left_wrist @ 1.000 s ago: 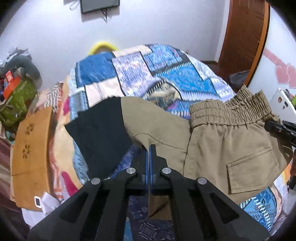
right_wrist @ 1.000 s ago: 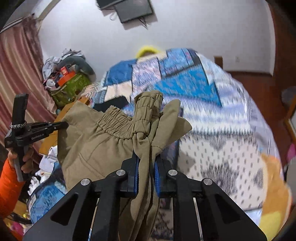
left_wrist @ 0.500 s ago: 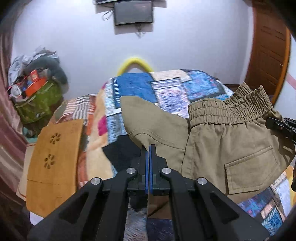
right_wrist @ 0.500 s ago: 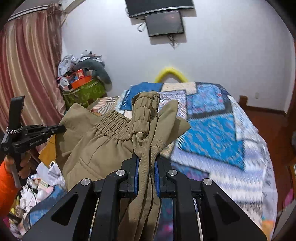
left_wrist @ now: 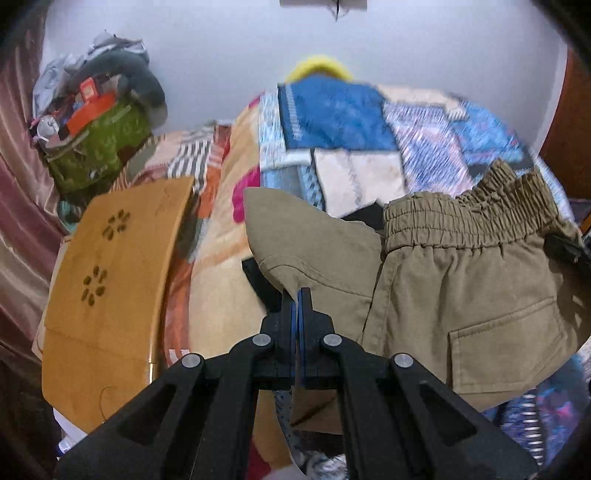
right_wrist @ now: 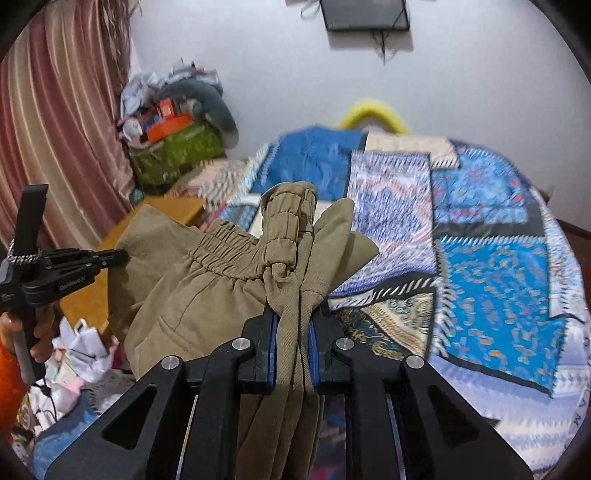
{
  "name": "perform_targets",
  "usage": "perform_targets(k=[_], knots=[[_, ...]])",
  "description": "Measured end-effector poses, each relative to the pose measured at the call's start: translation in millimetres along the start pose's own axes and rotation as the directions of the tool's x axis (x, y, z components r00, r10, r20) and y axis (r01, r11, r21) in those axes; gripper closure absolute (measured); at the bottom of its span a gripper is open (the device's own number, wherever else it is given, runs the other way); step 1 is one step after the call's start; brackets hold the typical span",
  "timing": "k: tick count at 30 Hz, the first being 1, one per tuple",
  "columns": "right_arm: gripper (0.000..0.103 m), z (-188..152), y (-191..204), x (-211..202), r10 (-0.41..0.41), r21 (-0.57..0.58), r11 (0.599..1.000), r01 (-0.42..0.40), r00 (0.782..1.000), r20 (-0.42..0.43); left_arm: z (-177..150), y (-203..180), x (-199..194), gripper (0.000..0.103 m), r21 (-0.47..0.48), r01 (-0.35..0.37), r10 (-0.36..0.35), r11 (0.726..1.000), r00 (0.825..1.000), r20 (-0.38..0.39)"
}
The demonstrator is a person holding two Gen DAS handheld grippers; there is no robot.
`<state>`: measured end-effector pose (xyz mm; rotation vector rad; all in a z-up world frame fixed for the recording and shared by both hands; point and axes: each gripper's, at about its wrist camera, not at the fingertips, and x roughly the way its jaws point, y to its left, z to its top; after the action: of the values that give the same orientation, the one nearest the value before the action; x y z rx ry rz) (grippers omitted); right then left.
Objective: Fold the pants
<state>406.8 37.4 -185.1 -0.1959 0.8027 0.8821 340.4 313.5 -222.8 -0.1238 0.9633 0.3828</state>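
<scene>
The bed (right_wrist: 491, 258) fills most of both views, covered by a patchwork quilt (left_wrist: 332, 114) in blue, white and black, with a yellow curved bar (right_wrist: 373, 110) at its far end against the white wall (right_wrist: 258, 55). A pink curtain (right_wrist: 62, 110) hangs on the left, and beside it sits a green bag (right_wrist: 173, 155) piled with clothes and an orange box. A tan wooden board (left_wrist: 110, 280) with flower-shaped cut-outs lies off the bed's left edge. A dark screen (right_wrist: 365, 14) is mounted on the wall.

The khaki pants (left_wrist: 461, 302) are held up in the air above the near part of the bed, spread between the two tools, with the elastic waistband (left_wrist: 469, 218) uppermost and a back pocket (left_wrist: 506, 347) facing the left wrist camera.

The left hand-held gripper (left_wrist: 298, 295) is pinched closed on a thin corner of the pants' fabric, its blue pads nearly meeting. From the right wrist view it reaches in from the left, gripped by a hand (right_wrist: 40, 332) with an orange sleeve.

The right hand-held gripper (right_wrist: 291, 314) is clamped on a thick gathered bunch of the pants at the waistband end, the fabric filling the narrow gap between its fingers and hanging below them.
</scene>
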Motion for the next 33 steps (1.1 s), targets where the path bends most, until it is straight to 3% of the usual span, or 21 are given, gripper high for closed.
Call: perform_targets(k=[5, 10, 14, 17, 22, 26, 28, 31, 33], knots=[[0.089, -15.0, -11.7, 44.5, -0.032, 0.019, 0.999, 0.035, 0.991, -0.128, -17.3, 3.1, 56.8, 0.102, -0.001, -0.049, 0.048, 0.999, 0.994, -0.103], [0.084, -23.7, -23.9, 48.8, -0.031, 0.09, 0.995, 0.048, 0.984, -0.176, -34.2, 7.1, 93.0, 0.096, -0.01, -0.054, 0.051, 0.998, 0.981, -0.185], [0.079, -26.4, -12.6, 37.5, -0.092, 0.008, 0.995, 0.096, 0.978, -0.189, -41.3, -3.3, 83.2, 0.095, 0.053, -0.078, 0.087, 0.996, 0.98, -0.181], [0.076, -26.9, -10.9, 21.9, -0.099, 0.011, 0.995, 0.102, 0.979, -0.178, -44.2, -7.6, 65.1, 0.085, 0.084, -0.068, 0.083, 0.994, 0.98, -0.18], [0.076, -25.5, -0.7, -26.6, -0.061, 0.054, 0.996, 0.065, 0.996, -0.069, -40.7, -6.2, -0.7, 0.077, 0.041, -0.006, 0.01, 0.999, 0.995, -0.104], [0.075, -22.3, 23.2, -82.1, -0.032, 0.046, 0.998, 0.03, 0.998, 0.05, -38.6, -12.6, -83.7, 0.072, 0.05, 0.034, -0.036, 0.998, 0.998, 0.047], [0.075, -21.1, 37.4, -113.4, -0.021, 0.031, 0.999, 0.018, 0.993, 0.114, -40.9, -15.5, -128.4, 0.062, 0.058, 0.062, -0.069, 0.996, 0.989, 0.133], [0.075, -21.2, 59.3, -158.8, -0.002, 0.012, 1.0, -0.001, 0.979, 0.203, -46.6, -20.2, -182.3, 0.061, 0.065, 0.109, -0.121, 0.992, 0.968, 0.221], [0.075, -22.3, 74.4, -184.9, 0.01, -0.004, 1.0, -0.01, 0.966, 0.257, -55.6, -24.8, -227.0, 0.061, 0.075, 0.121, -0.138, 0.99, 0.944, 0.3]])
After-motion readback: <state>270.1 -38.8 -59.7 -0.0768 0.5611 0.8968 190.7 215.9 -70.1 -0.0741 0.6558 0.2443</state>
